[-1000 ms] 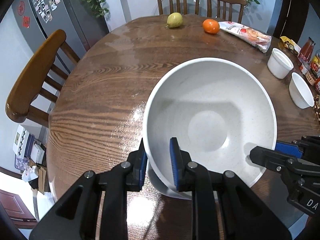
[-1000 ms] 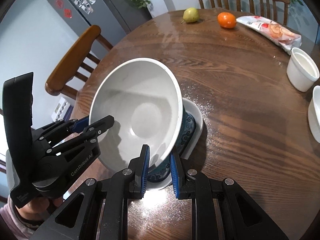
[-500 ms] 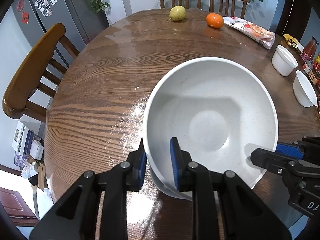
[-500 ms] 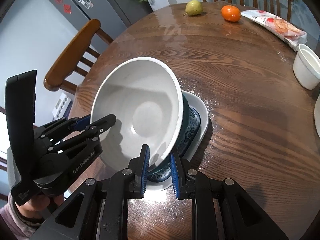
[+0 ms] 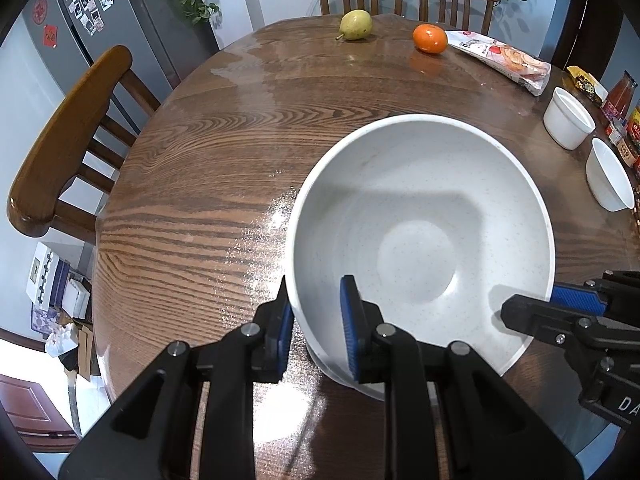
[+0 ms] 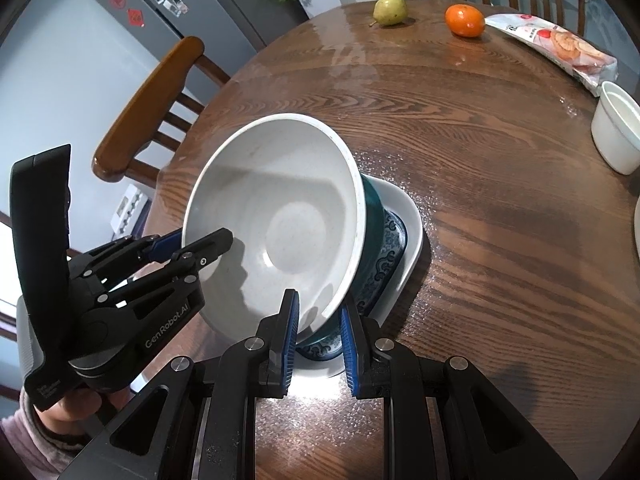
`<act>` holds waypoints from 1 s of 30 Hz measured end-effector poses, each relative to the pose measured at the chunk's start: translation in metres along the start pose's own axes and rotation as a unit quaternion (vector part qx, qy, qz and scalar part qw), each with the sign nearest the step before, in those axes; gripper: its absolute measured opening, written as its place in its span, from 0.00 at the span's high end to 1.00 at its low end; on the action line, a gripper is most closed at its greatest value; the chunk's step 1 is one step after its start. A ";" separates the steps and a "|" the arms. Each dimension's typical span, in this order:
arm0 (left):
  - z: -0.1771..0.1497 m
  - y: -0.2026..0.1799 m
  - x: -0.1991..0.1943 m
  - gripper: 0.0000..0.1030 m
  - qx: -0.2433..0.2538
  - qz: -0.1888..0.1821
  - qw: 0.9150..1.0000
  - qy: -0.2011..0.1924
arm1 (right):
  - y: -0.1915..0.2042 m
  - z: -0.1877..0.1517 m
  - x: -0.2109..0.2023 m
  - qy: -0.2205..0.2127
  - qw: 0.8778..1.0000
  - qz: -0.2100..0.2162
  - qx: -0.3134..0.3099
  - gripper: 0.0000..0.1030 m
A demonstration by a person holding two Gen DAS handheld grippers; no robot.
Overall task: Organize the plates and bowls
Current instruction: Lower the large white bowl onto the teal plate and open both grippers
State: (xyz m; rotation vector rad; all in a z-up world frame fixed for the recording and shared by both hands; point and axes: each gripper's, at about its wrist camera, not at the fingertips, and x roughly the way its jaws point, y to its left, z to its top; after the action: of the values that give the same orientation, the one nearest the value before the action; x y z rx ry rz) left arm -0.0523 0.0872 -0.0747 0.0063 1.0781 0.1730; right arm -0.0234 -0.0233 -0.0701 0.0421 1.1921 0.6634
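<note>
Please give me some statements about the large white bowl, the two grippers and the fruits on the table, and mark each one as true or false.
1. Both grippers hold the rim of the white bowl. True: the left gripper and the right gripper each clamp it.
2. The white bowl lies flat on the bare table. False: it is tilted, over a teal dish that sits in a white tray.
3. A pear and an orange lie at the far side of the table. True.
4. The white bowl is full of rice. False: it is empty.
5. The orange touches the pear. False: they lie apart.
</note>
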 end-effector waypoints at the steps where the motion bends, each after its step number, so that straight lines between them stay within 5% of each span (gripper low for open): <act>1: 0.000 0.000 0.000 0.80 0.000 0.000 1.000 0.000 | 0.000 0.000 0.000 0.000 1.000 0.000 0.000 0.79; 30: 0.001 -0.002 -0.004 0.78 0.003 -0.003 1.000 -0.003 | 0.000 0.003 -0.008 -0.014 1.000 -0.024 0.002 0.79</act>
State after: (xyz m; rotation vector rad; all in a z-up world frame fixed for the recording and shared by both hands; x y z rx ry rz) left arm -0.0525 0.0844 -0.0711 0.0101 1.0720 0.1645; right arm -0.0228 -0.0266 -0.0624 0.0259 1.1650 0.6163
